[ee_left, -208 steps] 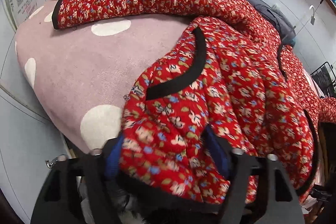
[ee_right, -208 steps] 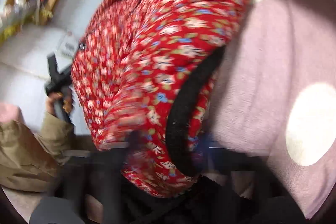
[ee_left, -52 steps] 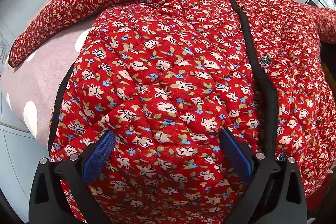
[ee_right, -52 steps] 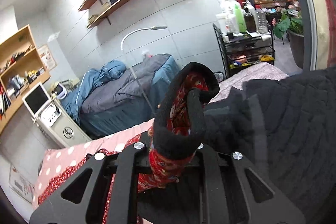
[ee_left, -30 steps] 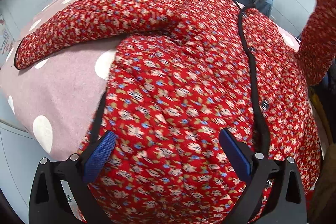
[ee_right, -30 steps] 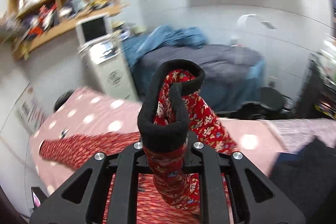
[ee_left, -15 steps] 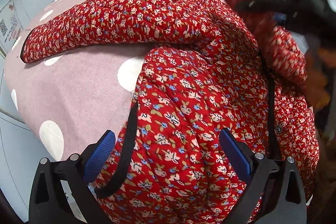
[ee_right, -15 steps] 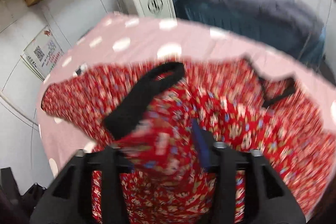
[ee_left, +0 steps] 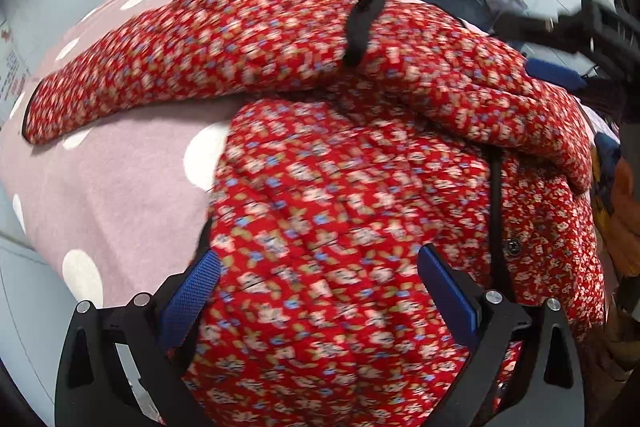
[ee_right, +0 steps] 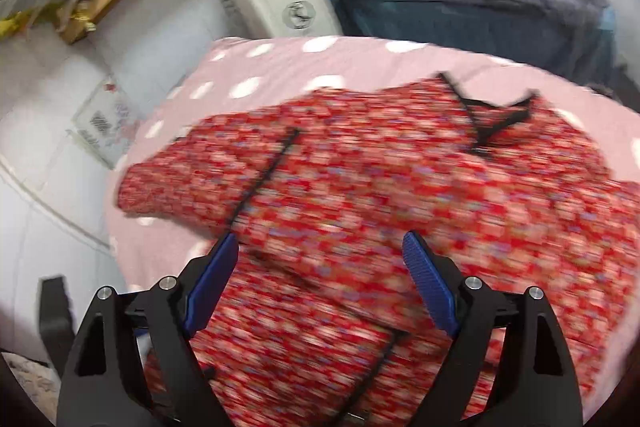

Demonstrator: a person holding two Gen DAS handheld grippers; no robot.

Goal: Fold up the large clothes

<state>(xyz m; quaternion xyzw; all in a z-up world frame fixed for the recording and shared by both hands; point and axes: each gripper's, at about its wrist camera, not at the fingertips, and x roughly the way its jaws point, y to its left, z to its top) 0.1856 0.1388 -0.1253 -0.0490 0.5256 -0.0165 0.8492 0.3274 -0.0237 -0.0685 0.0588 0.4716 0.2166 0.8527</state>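
My left gripper (ee_left: 318, 279) is spread wide, its blue pads either side of the jacket's (ee_left: 344, 211) lower front, pinching nothing; the hem bulges up between the fingers and I cannot tell whether the pads touch the cloth. My right gripper (ee_right: 320, 267) is spread too, holding nothing, hovering above the jacket (ee_right: 400, 207) and looking down on it. That view is smeared with motion blur, so fine detail is lost.

The jacket is a red quilted floral one with black trim, lying front-up on the pink dotted bed (ee_left: 104, 187). From the left view, one sleeve (ee_left: 460, 79) lies folded across the chest, its black cuff (ee_left: 362, 27) near the middle of the body. The other sleeve (ee_left: 132, 75) stretches out to the side over the bed, its end near the edge. The button line (ee_left: 496, 211) runs down the front, one button (ee_left: 511, 246) showing.

I judge the fold about a third done: one sleeve is in, the jacket is laid flat and roughly squared. Left to do: bring in the outstretched sleeve, then fold the body up, probably from the hem nearest me. The padding looks thick, so I expect it to spring back unless pressed.
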